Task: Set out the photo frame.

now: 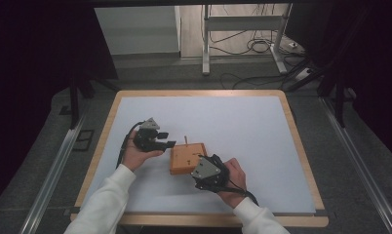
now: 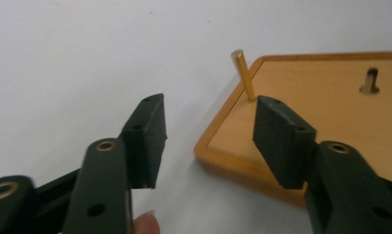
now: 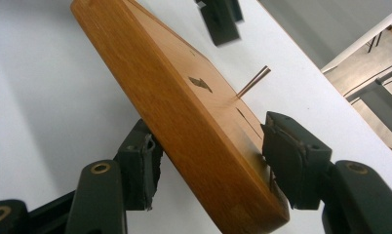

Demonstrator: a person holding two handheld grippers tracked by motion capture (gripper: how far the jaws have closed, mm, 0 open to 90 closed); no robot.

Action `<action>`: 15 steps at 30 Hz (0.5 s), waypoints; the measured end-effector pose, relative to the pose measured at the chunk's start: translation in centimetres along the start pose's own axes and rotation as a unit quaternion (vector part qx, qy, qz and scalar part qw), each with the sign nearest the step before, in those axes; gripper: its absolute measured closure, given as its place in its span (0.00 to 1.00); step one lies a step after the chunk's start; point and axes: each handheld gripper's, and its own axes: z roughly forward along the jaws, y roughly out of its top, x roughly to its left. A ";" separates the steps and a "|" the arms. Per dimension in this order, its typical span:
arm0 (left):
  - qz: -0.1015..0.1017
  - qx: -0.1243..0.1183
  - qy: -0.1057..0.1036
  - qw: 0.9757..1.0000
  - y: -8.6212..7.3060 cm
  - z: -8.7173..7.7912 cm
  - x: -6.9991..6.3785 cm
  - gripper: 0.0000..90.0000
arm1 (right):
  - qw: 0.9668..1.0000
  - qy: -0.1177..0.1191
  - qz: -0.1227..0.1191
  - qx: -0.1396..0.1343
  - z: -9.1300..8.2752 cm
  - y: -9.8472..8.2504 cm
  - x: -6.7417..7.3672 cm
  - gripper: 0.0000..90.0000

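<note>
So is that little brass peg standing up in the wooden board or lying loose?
Standing. The brass peg rises from the wooden board near its corner, leaning slightly; nothing grips it.

Wood-edged table (image 1: 102,146) w/ white top, wooden block (image 1: 186,158) on it, near front edge.

The wooden block (image 3: 184,122) has its near corner cut off by the right gripper view's bottom edge — the thin peg (image 3: 252,80) there blurs double — and the right gripper (image 1: 207,171) hides the block's near corner in the high view.
</note>
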 end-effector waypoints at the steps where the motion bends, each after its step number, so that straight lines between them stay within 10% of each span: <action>1: -0.001 -0.001 0.001 1.000 -0.3 -0.3 0.0 0.44 | 1.000 0.001 0.000 0.001 0.0 0.0 0.0 0.46; 15: -0.003 0.012 -0.002 1.000 -3.6 -2.7 -0.7 0.37 | 1.000 0.007 0.002 0.013 -0.2 0.4 -0.6 0.47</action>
